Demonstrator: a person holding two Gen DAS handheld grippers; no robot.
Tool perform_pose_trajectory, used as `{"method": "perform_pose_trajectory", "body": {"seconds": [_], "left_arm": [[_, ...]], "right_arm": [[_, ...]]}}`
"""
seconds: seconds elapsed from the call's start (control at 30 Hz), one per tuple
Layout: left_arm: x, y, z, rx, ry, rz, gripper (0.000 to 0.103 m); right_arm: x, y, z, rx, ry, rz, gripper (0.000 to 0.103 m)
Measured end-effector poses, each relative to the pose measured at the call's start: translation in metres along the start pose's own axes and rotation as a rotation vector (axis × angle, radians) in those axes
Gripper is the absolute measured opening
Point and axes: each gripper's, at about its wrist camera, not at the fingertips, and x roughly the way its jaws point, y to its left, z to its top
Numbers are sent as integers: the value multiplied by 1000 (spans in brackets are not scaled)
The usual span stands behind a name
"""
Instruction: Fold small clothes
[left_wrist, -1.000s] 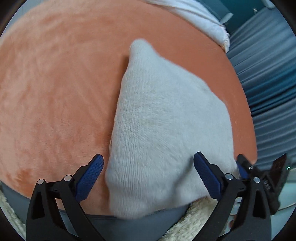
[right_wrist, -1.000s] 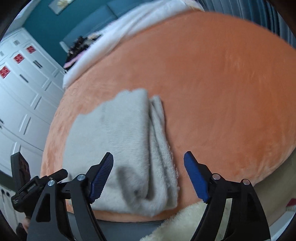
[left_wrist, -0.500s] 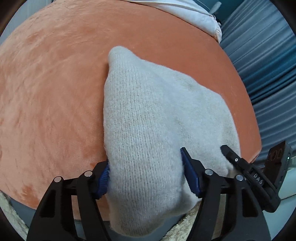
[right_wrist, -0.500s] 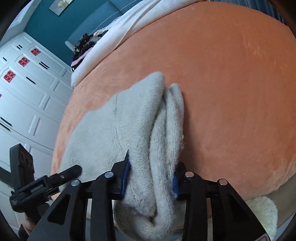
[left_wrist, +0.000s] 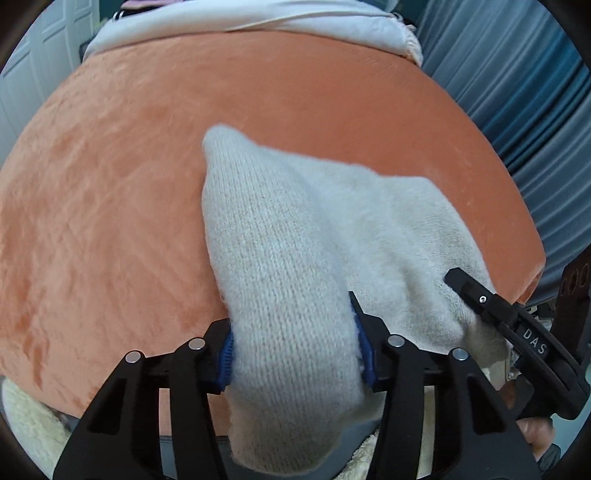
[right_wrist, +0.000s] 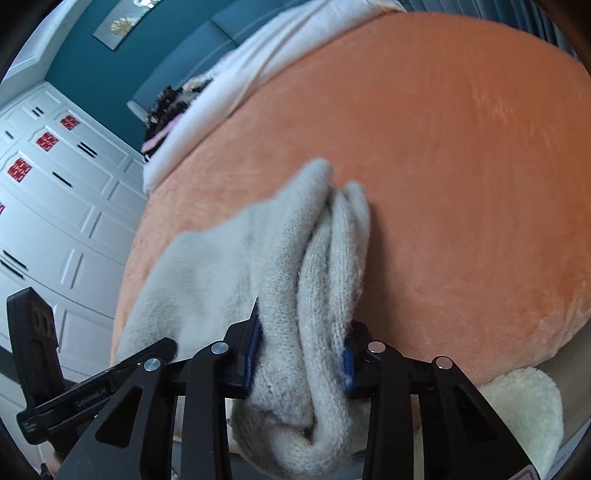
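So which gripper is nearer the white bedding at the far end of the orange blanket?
Neither clearly. The left gripper and the right gripper both clamp the near edge of the grey knit garment, with the white bedding far across the orange blanket.

Soft even daylight, faint shadows, heavy fisheye bending, dark vignetted corners

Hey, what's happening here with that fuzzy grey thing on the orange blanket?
A person is folding a small grey knit garment on an orange blanket, using a handheld tool in each hand. The left tool is shut on one bunched near corner of the garment, and the right tool is shut on the other, where several layers are gathered together. The far part of the garment lies on the blanket. The fold is not yet made.
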Motion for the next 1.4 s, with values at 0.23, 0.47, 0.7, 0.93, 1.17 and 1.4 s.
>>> {"method": "perform_pose_trajectory", "body": {"seconds": [0.23, 0.47, 0.7, 0.93, 1.17, 1.4], "left_arm": [[-55, -4, 7, 34, -102, -46, 48], [-75, -2, 4, 49, -129, -24, 47], [-20, 79, -48, -124, 7, -30, 63], [17, 129, -79, -340, 48, -159, 91], [70, 132, -81, -444, 179, -357, 93], [-12, 116, -47, -326, 60, -457, 42]], "right_arm": [[-64, 51, 1, -96, -142, 24, 29], [-62, 86, -3, -188, -95, -53, 27], [-8, 2, -60, -12, 147, -151, 37], [-6, -15, -52, -10, 113, -172, 81], [46, -33, -63, 172, 334, -2, 46], [-39, 69, -34, -109, 110, 130, 27]]}}
